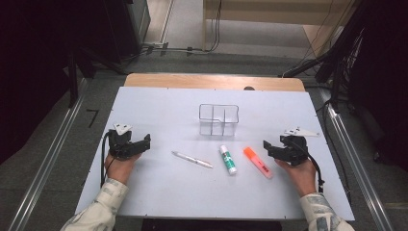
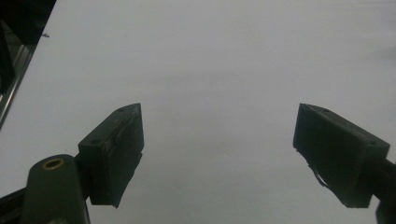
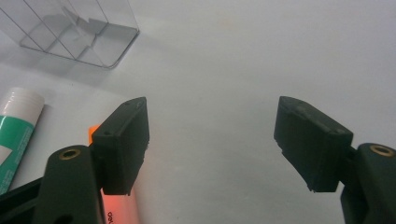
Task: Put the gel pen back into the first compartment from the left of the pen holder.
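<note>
On the white table (image 1: 159, 192) lie a white pen (image 1: 192, 159), a green-and-white glue stick (image 1: 228, 159) and an orange highlighter (image 1: 258, 162), in a row in front of a clear divided organizer (image 1: 219, 119). My left gripper (image 1: 147, 140) rests at the left, held by a hand, jaws wide apart over bare table (image 2: 219, 93). My right gripper (image 1: 266, 146) rests at the right, just beside the highlighter (image 3: 119, 205), open with nothing between its jaws. The glue stick (image 3: 16, 126) and the organizer (image 3: 70, 32) appear in the right gripper view.
A wooden strip (image 1: 214, 81) borders the table's far edge. Dark stands and cables flank both sides on the floor. Metal rails (image 1: 43, 163) run along the table's left and right.
</note>
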`<state>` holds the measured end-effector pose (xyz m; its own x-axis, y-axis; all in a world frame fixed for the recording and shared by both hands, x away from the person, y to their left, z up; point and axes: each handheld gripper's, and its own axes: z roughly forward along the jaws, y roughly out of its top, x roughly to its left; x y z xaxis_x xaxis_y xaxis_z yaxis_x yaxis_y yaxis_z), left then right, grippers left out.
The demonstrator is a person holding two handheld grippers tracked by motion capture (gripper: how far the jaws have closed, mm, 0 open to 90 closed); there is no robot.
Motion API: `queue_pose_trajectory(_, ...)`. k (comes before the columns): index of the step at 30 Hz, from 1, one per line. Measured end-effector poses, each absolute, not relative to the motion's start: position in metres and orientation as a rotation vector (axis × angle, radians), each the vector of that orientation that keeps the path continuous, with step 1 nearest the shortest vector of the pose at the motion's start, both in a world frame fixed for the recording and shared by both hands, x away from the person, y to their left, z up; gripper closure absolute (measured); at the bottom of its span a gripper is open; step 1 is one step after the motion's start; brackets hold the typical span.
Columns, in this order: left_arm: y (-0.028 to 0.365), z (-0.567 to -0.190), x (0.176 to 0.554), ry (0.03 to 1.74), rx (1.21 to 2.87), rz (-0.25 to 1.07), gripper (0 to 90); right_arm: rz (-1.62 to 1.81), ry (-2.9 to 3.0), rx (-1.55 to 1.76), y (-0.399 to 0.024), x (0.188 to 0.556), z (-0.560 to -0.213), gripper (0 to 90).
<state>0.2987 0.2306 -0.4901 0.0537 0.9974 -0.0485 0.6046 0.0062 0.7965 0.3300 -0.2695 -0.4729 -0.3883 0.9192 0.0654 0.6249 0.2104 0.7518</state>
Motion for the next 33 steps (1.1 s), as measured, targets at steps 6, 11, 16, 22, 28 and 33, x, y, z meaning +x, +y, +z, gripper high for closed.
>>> queue_pose_trajectory(6, 0.232, -0.491, 0.3, 1.628, 1.668, 0.758, 16.7, 1.007, 2.12, 1.415, -0.262, 0.33, -0.473, 24.5)
queue_pose_trajectory(11, 0.235, -0.492, 0.301, 1.644, 1.667, 0.759, 16.7, 0.997, 2.139, 1.398, -0.256, 0.329, -0.474, 24.5)
queue_pose_trajectory(16, 0.237, -0.492, 0.301, 1.658, 1.661, 0.775, 16.7, 1.004, 2.153, 1.384, -0.249, 0.329, -0.475, 24.5)
queue_pose_trajectory(22, 0.237, -0.493, 0.302, 1.66, 1.665, 0.777, 16.7, 1.008, 2.169, 1.36, -0.24, 0.329, -0.474, 24.6)
queue_pose_trajectory(28, 0.236, -0.493, 0.302, 1.66, 1.671, 0.776, 16.7, 1.019, 2.182, 1.351, -0.235, 0.329, -0.473, 24.8)
queue_pose_trajectory(33, 0.237, -0.494, 0.303, 1.661, 1.671, 0.777, 16.8, 1.042, 2.204, 1.32, -0.226, 0.328, -0.471, 25.6)
